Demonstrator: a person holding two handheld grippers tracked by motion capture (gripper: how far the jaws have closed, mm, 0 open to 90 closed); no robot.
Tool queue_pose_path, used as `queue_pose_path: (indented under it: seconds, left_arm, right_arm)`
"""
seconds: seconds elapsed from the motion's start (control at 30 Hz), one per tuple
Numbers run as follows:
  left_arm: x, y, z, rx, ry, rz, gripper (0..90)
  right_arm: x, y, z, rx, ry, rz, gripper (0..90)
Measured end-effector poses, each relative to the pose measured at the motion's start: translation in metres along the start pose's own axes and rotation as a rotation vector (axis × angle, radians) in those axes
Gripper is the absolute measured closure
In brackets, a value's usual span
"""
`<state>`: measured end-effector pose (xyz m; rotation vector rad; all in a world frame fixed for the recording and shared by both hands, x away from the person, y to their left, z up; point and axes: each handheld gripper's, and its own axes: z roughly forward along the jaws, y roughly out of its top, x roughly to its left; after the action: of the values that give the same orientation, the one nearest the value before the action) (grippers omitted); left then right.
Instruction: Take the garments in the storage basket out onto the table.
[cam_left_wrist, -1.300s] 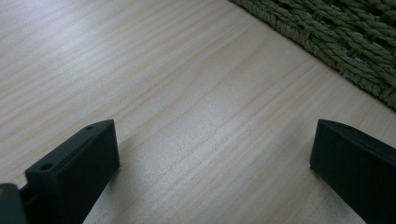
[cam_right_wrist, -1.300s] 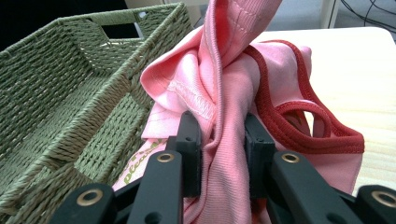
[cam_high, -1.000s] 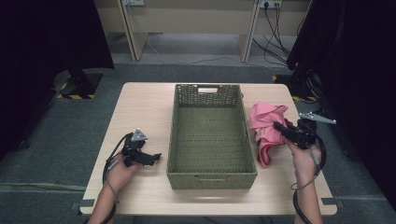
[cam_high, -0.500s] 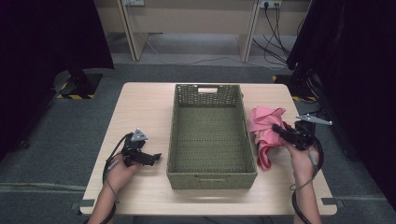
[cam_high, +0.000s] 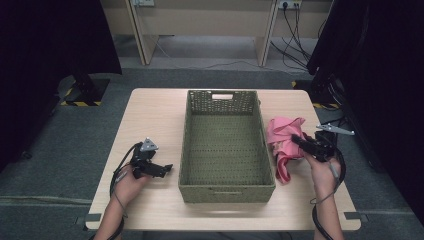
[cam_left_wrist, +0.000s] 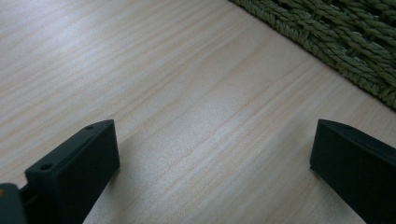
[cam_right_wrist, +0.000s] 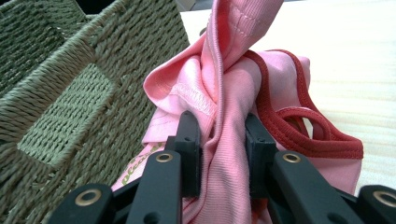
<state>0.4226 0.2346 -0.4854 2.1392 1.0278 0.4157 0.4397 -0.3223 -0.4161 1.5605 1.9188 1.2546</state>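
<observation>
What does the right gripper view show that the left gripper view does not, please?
Right gripper view alone: the right hand-held gripper shut on a bunched pink garment with dark red trim, lifted beside the basket.

Left gripper view alone: the left hand-held gripper with its jaws wide apart over bare table, nothing between them.

Both: the woven green basket to one side, and the pale wooden tabletop.
</observation>
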Motion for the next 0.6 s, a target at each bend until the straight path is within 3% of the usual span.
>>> queue_pose_path:
  seconds: [0.6]
  left_arm:
    - [0.0,0.0,0.0,0.0,0.0,0.001,0.4]
  right_arm:
    - [-0.004,-0.008,0.011,0.024,0.011,-0.001,71.5]
